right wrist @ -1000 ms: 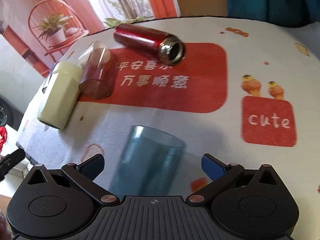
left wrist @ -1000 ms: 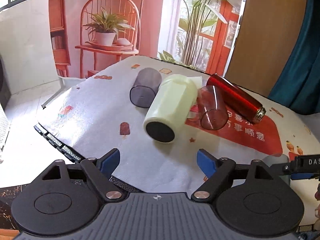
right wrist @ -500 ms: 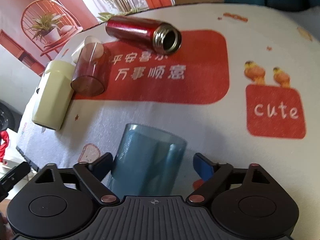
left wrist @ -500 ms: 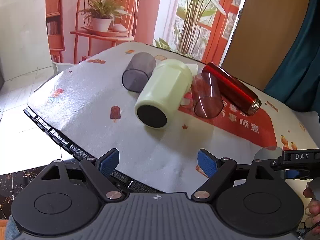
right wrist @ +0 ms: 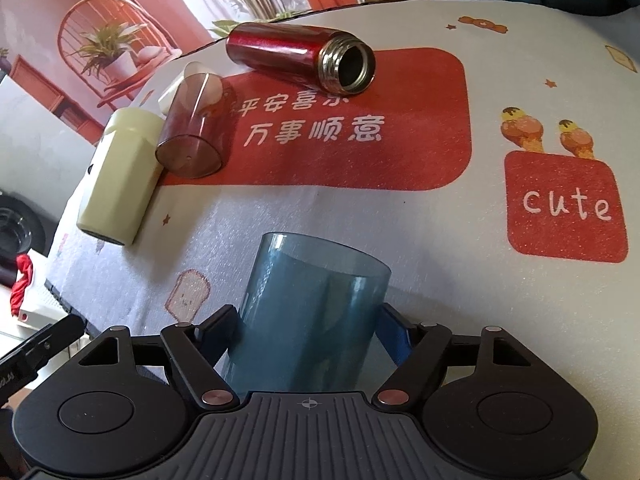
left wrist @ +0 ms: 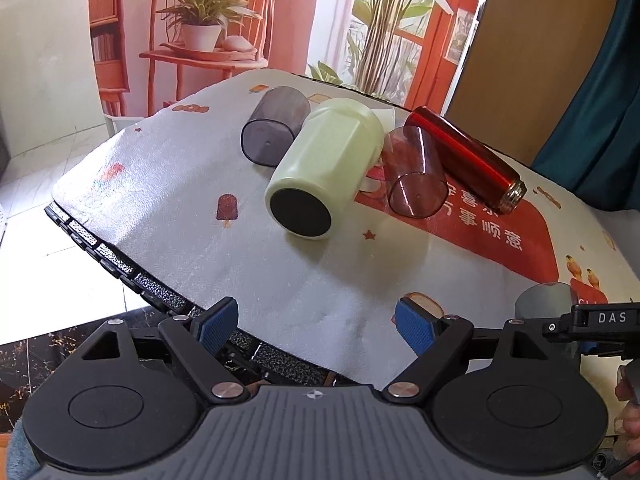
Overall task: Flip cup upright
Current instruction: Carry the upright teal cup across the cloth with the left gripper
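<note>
While your right gripper point(right wrist: 308, 322) clasps the blue cup point(right wrist: 310, 312) between both fingers, the cup stands with its open rim up at the near edge of the tablecloth point(right wrist: 420, 232). Your left gripper point(left wrist: 316, 322) hangs with its fingers spread wide and nothing between them, above the near edge of the cloth. Beyond it, the grey cup point(left wrist: 276, 132), cream cup point(left wrist: 324, 172), reddish cup point(left wrist: 414, 176) and red flask point(left wrist: 468, 160) lie on their sides, close together
</note>
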The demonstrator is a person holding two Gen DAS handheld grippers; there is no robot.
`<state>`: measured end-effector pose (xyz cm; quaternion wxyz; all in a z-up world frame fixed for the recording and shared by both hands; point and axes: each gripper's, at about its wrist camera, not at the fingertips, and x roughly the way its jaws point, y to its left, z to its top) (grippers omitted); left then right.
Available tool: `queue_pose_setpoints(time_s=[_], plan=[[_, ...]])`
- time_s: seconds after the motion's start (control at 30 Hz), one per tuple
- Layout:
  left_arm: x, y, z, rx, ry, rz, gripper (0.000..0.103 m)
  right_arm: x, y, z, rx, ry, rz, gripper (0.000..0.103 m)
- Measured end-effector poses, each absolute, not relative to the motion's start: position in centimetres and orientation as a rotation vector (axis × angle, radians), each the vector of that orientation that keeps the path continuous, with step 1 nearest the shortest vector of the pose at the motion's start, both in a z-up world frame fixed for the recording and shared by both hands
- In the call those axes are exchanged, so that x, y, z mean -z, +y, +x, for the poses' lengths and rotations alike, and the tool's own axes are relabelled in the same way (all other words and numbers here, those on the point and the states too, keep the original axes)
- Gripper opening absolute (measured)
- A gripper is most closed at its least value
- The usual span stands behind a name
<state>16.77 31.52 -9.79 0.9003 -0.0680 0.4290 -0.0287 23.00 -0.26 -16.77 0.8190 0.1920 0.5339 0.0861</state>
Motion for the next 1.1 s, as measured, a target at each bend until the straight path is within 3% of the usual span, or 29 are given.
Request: queue_pose_setpoints(time_s=[0.7, 1.1], plan=[[10.2, 31.0, 16.8, 0.040, 0.907, -0.128, 0.088, 15.4, -2.5, 21.6, -0.174, 1.035, 0.296, 0.071], [10.1, 30.8, 16.5, 0.043, 0.904, -0.119, 0.088, 13.8, -4.3, 24.3, -0.081, 0.878, 0.120, 0.069]])
